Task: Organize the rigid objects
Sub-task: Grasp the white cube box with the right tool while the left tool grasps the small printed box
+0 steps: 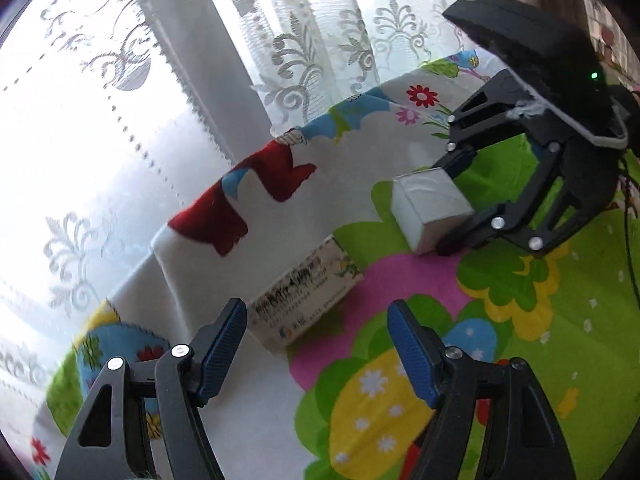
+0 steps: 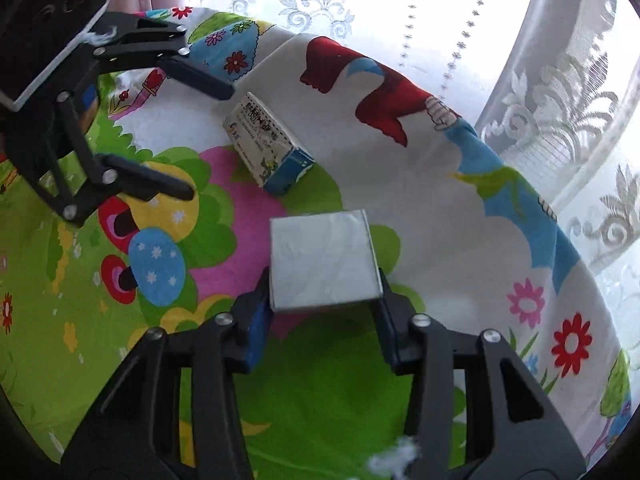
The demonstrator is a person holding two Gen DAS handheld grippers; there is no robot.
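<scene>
— Inspecting: what do we find at each gripper?
— Our right gripper (image 2: 324, 300) pinches the silver box (image 2: 322, 260), underside hidden; left gripper (image 1: 316, 344) spread, printed carton (image 1: 308, 292) just ahead, lettering blurred.

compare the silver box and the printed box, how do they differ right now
The silver box is plain and foil-wrapped; the printed box is white with text and a blue end. The silver box sits clamped between the right gripper's pads; the printed box lies free in front of the open left gripper. Both are small rectangular boxes on the colourful cloth.
</scene>
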